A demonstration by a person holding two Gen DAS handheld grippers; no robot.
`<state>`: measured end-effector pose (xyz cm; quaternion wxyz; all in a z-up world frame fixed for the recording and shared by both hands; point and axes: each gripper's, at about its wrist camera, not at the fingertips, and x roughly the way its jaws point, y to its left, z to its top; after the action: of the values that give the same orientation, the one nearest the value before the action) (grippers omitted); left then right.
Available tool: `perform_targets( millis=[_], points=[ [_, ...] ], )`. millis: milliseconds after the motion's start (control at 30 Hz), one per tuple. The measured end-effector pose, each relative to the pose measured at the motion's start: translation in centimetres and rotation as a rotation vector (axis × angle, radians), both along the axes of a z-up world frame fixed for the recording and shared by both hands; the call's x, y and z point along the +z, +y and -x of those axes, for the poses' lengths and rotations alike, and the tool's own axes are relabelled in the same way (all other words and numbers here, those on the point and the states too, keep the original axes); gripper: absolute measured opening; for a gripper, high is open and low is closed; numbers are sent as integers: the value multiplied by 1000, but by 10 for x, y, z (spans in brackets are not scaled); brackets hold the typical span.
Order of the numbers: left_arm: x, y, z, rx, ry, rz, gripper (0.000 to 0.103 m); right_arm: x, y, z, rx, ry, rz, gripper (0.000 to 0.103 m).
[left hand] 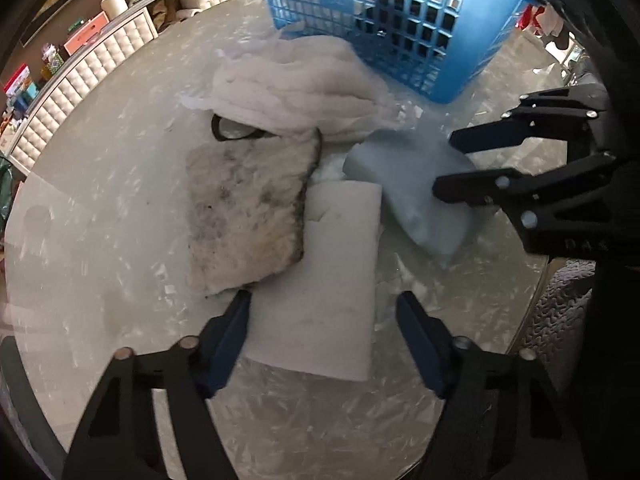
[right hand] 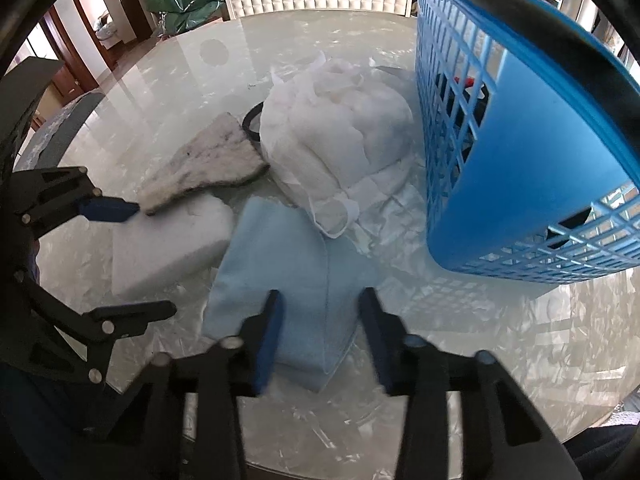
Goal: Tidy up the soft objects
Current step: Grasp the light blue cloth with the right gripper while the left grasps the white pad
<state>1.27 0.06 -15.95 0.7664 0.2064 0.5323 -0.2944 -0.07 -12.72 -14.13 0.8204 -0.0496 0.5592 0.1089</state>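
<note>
Pickup stage, both hands at once, by the look of it. Left gripper [left hand: 324,316] points down over the white foam block [left hand: 320,280] lying flat on the glass counter [left hand: 100,220]; fingers stand either side of its near end, approx block-width apart. Left pad looks at or on the foam edge, right pad shows a slim gap, so not clamped yet imo. Right gripper [right hand: 320,320] straddles the pale blue folded cloth [right hand: 280,264] w/ narrower fingers, cloth between them; can't tell for sure if the pads bite the fabric.

Other soft stuff: grey-stained fleece pad [left hand: 248,208] overlapping the block's left side, white wadding bundle [right hand: 336,136] behind, up against the blue basket [right hand: 520,160]. Basket sits at the far right of the counter and already holds some dark and red things, hard to make out.

Next, prob: finish closing on both pieces, lift clear, carry to the basket. Foam will squash, so the grip needs to go deep enough not to slip. Cloth may unfold when raised; the fleece pad could drag along w/ the block since they overlap.
</note>
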Motion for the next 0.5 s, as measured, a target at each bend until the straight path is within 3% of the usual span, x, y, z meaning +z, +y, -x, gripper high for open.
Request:
perform_targets(
  millis=[167,500],
  points=[
    [3,-4,-1,4,-2,12,51,1,-1,0,7,11,-38,7],
    [21,-9,9,-27,-14,21,50,10,-12,10,-8,17,-49,5]
  ],
)
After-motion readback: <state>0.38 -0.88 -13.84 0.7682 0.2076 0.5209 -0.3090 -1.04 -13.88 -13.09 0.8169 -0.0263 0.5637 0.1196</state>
